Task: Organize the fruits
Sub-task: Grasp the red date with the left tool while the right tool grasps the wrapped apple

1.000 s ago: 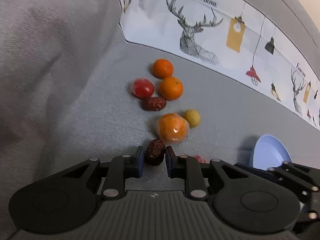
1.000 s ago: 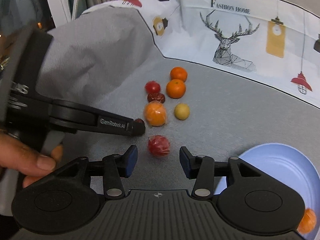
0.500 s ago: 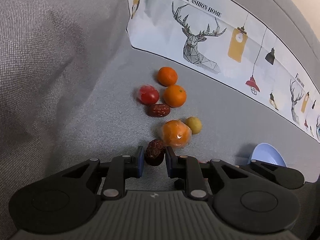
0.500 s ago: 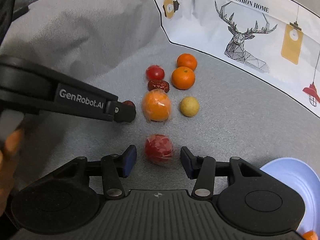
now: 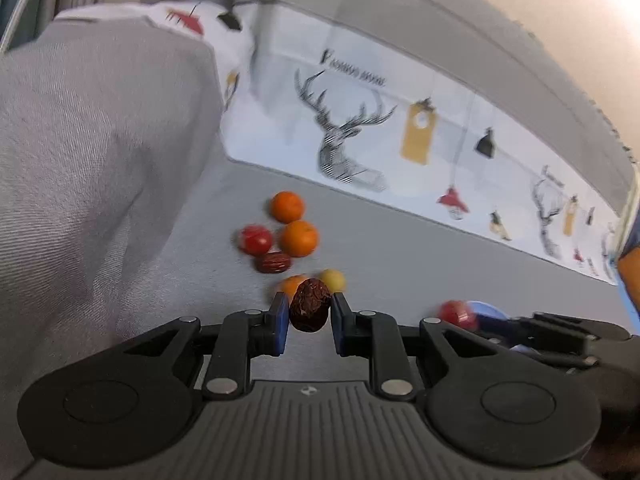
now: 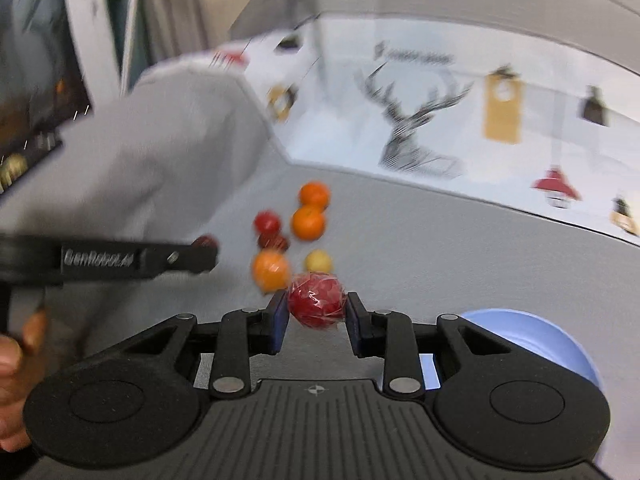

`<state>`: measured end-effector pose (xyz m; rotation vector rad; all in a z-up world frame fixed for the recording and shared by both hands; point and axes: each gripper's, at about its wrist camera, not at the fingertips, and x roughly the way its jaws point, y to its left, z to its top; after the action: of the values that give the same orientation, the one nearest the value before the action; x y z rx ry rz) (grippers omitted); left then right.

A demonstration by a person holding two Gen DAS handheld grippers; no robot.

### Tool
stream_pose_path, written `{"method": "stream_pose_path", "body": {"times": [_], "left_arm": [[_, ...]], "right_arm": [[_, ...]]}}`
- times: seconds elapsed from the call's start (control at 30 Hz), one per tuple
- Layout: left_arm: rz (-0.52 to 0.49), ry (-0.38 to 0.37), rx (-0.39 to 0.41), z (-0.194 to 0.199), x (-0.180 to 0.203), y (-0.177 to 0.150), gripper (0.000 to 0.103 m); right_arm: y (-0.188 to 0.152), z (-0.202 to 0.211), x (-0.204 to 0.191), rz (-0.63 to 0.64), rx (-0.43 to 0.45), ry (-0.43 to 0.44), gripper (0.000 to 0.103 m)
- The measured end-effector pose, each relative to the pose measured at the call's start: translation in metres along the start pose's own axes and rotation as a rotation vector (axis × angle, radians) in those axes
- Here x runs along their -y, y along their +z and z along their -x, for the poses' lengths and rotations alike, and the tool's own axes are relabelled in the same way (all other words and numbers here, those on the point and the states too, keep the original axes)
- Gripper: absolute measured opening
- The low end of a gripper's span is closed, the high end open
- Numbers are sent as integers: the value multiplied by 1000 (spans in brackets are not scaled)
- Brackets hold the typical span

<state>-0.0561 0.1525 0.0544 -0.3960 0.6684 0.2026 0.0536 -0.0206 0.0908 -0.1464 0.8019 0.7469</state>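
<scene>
Left wrist: left gripper [image 5: 308, 317] grasps a date [image 5: 310, 310]; right gripper [image 6: 317, 317] grasps wrapped red fruit [image 6: 316, 300].

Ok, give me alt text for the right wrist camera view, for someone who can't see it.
The right gripper clamps a plastic-wrapped red fruit just above a grey fabric surface. Beyond it lie oranges, a small yellow fruit and red fruits; the left gripper reaches in from the left, and a blue plate sits at the lower right.
</scene>
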Motion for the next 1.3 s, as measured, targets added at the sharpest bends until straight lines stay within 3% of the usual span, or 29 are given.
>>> {"method": "stream_pose_path", "body": {"times": [0.3,0.43,0.63,0.83,1.0,1.3], "left_arm": [[-189,-56,30,33,40,-21,24],[-236,-65,-6,43,58,-32,24],[-292,-91,-1,61,76,-49,24],[-372,-145,34,84,89,-67,24],[-389,-159,20,83,93,-70,24],[-413,-157,-25,78,95,-72,24]], "right_arm": [[-39,74,25,-115,45,-71,32],[-49,104,33,-158,127,-49,32],[-64,143,47,-195,171,-18,32],[-57,170,66,-218,207,-34,32],[-46,190,77,-83,196,-125,32],[-59,190,129,-238,208,-123,32]]}}
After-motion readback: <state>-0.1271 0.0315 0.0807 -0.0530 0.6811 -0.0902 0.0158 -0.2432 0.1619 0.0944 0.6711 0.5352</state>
